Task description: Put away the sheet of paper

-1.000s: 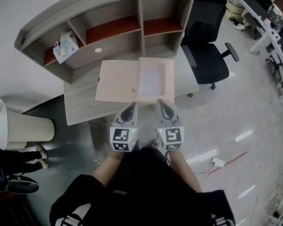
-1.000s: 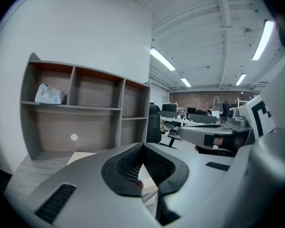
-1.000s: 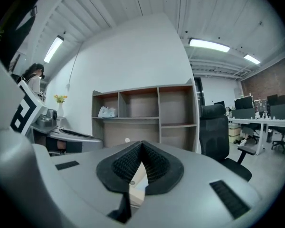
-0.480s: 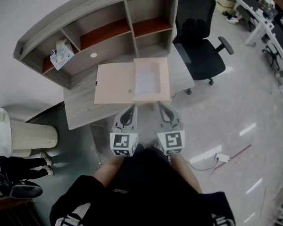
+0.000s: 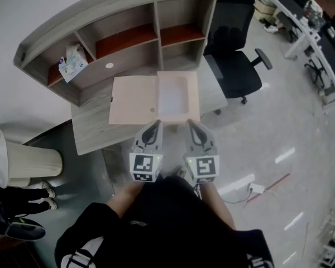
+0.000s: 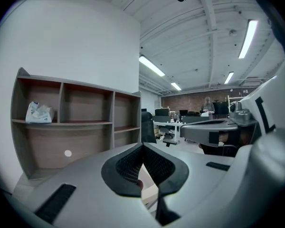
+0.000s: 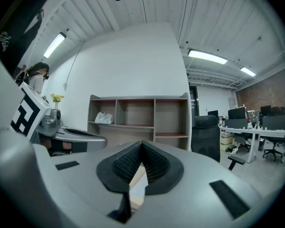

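An open beige folder [image 5: 133,99] lies flat on the grey desk [image 5: 92,133]. A white sheet of paper [image 5: 173,96] rests in the folder's right half. My left gripper [image 5: 155,124] and right gripper [image 5: 191,123] hover side by side over the desk's front edge, just short of the folder. Both are shut with nothing between the jaws. In the left gripper view my left gripper [image 6: 142,146] points level toward the shelves, and a pale strip of the folder shows under its tips. In the right gripper view my right gripper [image 7: 141,144] does the same.
A curved shelf unit [image 5: 117,15] stands at the back of the desk, with a tissue pack [image 5: 72,63] in its left bay. A black office chair [image 5: 234,54] is right of the desk. A ribbed white bin [image 5: 28,161] stands at the left, and a cable plug [image 5: 257,188] lies on the floor.
Both grippers have lifted a little by the desk's front edge, still side by side and shut. The folder and the paper have not moved.
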The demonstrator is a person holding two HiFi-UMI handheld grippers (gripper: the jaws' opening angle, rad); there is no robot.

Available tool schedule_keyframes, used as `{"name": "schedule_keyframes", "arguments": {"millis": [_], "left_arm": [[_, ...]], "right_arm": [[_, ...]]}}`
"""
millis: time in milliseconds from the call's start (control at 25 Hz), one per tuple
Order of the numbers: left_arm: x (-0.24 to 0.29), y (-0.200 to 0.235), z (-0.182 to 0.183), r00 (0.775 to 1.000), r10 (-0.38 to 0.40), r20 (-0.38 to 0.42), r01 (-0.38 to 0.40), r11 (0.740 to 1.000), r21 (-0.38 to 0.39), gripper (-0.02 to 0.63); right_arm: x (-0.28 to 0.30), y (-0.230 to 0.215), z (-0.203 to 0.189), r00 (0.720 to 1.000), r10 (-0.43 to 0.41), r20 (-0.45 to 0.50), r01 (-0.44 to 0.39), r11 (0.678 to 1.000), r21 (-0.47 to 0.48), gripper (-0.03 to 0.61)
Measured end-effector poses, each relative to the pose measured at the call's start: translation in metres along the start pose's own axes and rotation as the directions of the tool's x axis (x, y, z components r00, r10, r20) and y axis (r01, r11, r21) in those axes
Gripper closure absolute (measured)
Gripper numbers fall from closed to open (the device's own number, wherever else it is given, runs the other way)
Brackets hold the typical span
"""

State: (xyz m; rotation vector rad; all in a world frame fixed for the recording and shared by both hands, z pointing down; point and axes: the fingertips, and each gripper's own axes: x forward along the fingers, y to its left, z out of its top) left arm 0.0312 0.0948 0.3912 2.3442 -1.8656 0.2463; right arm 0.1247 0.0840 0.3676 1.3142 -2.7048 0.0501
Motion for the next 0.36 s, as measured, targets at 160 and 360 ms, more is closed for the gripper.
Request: {"name": "schedule_keyframes", "arguments": {"millis": [160,360], "left_arm": [[0.002,0.005,0.003,1.0,-0.018,0.002,0.018,1.0,0.005,0.569],[0.008,0.007,0.0,0.999,-0.042,-0.005,0.042,0.999,0.0,0.569]], "right_arm": [[0.003,0.005,0.003,1.0,0.0,-0.01,0.0,1.0,0.003,0.563],[0.012,0.002,0.002,1.0,-0.012,-0.014,0.012,1.0,0.002,0.561]]}}
